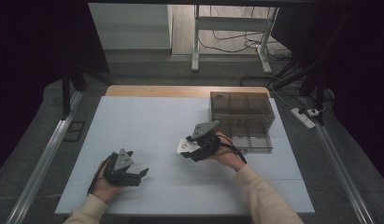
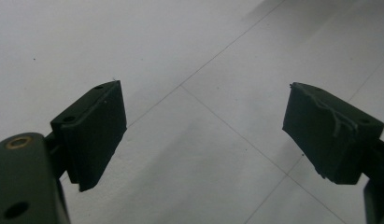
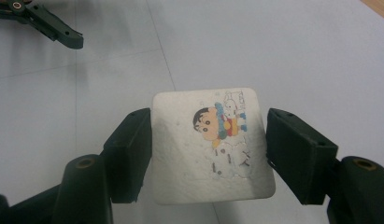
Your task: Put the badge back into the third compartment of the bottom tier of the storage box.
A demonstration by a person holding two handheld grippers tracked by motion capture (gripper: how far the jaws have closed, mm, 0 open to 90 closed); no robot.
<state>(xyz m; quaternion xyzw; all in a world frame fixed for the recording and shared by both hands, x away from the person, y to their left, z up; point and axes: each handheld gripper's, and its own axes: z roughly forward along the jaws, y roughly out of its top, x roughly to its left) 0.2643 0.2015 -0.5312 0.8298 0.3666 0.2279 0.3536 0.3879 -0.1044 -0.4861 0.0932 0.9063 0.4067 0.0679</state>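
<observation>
A white square pad (image 3: 208, 144) printed with a cartoon child sits between the jaws of my right gripper (image 3: 208, 123), both pads pressing its side edges. From above, the right gripper (image 1: 184, 150) holds this pad (image 1: 186, 146) just above the white table mat, left of the box. My left gripper (image 1: 143, 173) rests low at the front left, jaws pointing right. In its own view the left gripper (image 2: 203, 107) stands wide open over bare mat with nothing between the pads. The left gripper (image 3: 45, 23) also appears at the top left of the right gripper view.
A smoky transparent box (image 1: 243, 119) with several compartments stands at the back right of the white mat (image 1: 147, 116). A wooden table edge (image 1: 180, 90) runs behind the mat. Metal rails flank both sides of the table.
</observation>
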